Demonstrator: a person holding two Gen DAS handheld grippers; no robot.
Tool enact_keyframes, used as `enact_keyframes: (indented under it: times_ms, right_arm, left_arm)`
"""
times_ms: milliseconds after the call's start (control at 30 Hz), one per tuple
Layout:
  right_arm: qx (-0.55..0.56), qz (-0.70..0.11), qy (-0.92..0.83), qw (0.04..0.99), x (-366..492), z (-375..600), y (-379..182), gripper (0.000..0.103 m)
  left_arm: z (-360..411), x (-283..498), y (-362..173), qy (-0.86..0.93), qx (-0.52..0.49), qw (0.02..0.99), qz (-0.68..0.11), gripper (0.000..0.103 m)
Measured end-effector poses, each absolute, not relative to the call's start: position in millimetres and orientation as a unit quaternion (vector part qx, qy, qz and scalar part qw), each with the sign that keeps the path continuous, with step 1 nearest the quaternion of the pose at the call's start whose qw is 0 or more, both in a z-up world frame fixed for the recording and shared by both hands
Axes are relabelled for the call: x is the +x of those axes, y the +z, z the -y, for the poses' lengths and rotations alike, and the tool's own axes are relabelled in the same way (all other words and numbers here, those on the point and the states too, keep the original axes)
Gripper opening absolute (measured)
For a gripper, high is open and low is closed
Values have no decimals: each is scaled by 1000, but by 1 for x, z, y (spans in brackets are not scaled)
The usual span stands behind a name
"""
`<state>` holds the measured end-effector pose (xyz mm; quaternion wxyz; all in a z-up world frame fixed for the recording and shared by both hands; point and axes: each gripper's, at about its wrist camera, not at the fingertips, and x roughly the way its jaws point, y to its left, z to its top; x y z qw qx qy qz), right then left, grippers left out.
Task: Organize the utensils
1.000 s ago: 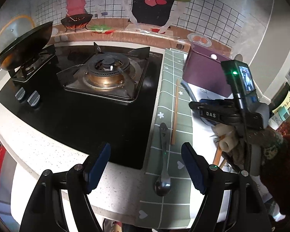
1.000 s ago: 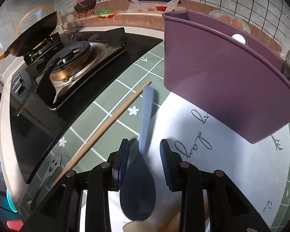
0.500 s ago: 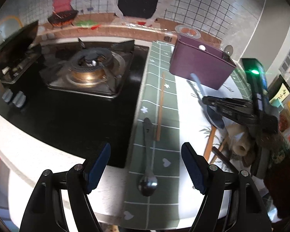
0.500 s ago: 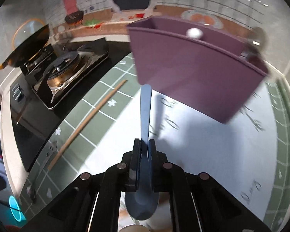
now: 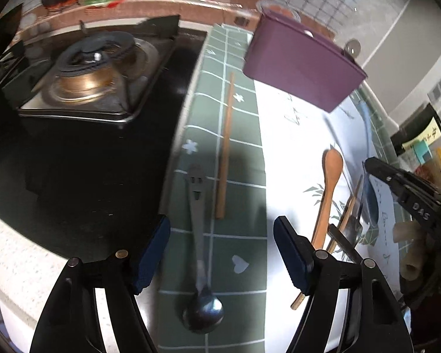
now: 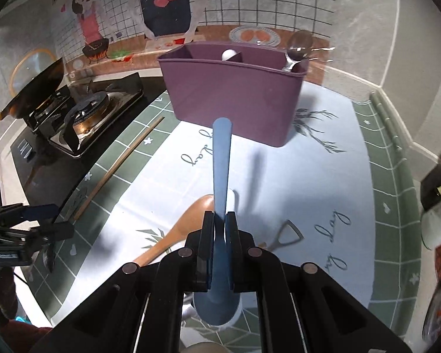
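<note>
Lifted clear of the patterned white and green mat [image 6: 294,176] since a second ago: slim blue plastic spoon [image 6: 222,158], then lying flat between spread pads, now raised and aimed handle-first at the purple plastic utensil caddy [image 6: 235,100]. Right gripper [image 6: 220,235] clamped on the spoon's neck just above the bowl, jaws having closed onto it within that second. Long axis running straight away from the fingers toward the caddy's front wall, handle tip still short of the rim and lower than it, bowl hanging back under the wrist. Probably needs raising and tipping handle-down over a compartment; already holding a white-topped item in the middle slot and a metal spoon at the right end.

Left gripper [image 5: 222,253] also dropped closer to the mat, blue pads spread wide, gripping nothing. Straddling, from above, the steel spoon with a smiley-face cutout handle [image 5: 200,235], which lies lengthwise between the pads, bowl nearest the camera, handle pointing away. Single wooden chopstick [image 5: 225,147] just beside it, parallel. Wooden spoon [image 5: 327,188] farther right, nearer the right hand.
</note>
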<state>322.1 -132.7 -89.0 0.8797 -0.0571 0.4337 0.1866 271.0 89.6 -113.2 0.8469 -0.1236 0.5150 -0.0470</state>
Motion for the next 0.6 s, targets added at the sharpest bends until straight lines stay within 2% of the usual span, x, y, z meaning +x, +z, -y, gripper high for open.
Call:
enact_keyframes:
  times_ms: [600]
  right_arm:
    - [-34,-431,158,888,310,156,-82,7]
  left_arm:
    - [-57,284,-115,-100,-123,838,-522,73]
